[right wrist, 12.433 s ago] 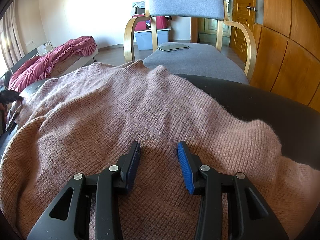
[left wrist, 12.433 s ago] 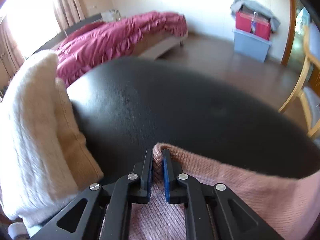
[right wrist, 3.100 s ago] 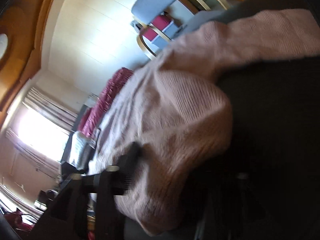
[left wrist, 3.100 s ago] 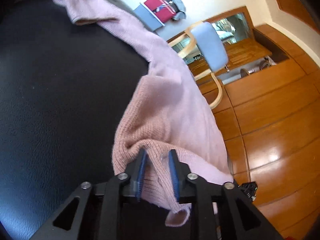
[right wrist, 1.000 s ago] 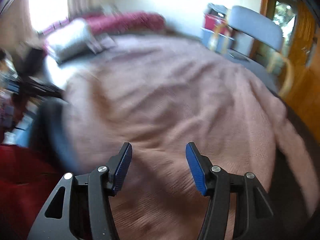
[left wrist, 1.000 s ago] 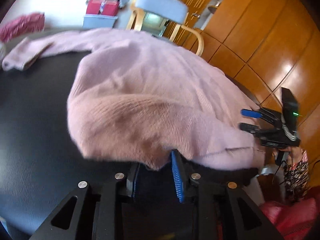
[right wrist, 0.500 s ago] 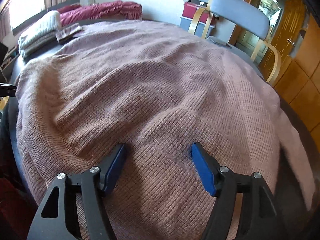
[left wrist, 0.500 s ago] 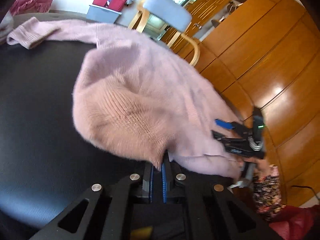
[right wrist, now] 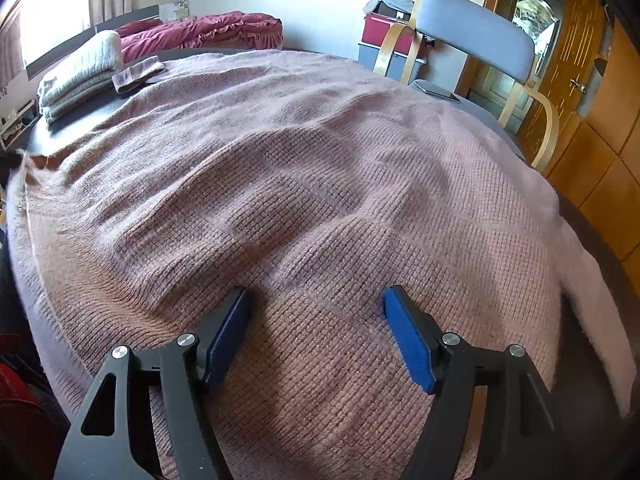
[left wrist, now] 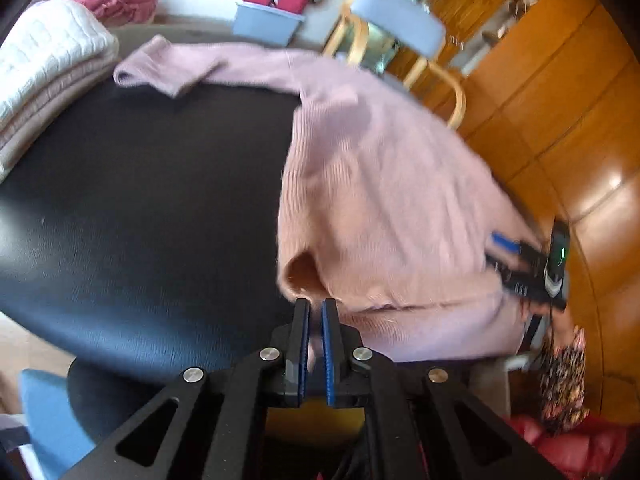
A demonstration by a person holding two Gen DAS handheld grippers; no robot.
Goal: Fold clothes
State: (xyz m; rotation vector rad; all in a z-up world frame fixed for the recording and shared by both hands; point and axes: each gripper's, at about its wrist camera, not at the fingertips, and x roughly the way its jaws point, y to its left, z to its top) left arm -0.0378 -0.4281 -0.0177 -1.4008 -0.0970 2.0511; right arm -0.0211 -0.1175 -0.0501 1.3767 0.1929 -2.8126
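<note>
The pink knit sweater (left wrist: pixel 384 208) lies spread over the black round table (left wrist: pixel 140 200), its body draped toward the table's right-hand edge in the left wrist view, one sleeve (left wrist: pixel 168 68) stretched flat across the far side. The left gripper (left wrist: pixel 315 312) sits at the near hem, jaws drawn together with a slim gap between the blue pads; the sweater's edge meets the tips, and a small fold of knit bulges open just beside them, though whether fabric is actually pinched there is hard to tell through the blur.

Over in the right wrist view, the right gripper (right wrist: pixel 316 304) has its jaws well apart, both blue pads (right wrist: pixel 408 344) resting tips-down on the knit with a broad stretch of sweater (right wrist: pixel 320 168) between them, nothing clamped. The same gripper shows in the left wrist view at the sweater's right side (left wrist: pixel 524 268), a hand behind it.

At the far left of the table, a stack of folded white and beige knits (right wrist: pixel 76 76) sits just beside the sleeve cuff. Beyond the table stand a grey-cushioned wooden armchair (right wrist: pixel 476 36), a grey storage bin with a red box (left wrist: pixel 276 8) on it, and a bed under a crimson quilt (right wrist: pixel 200 32).
</note>
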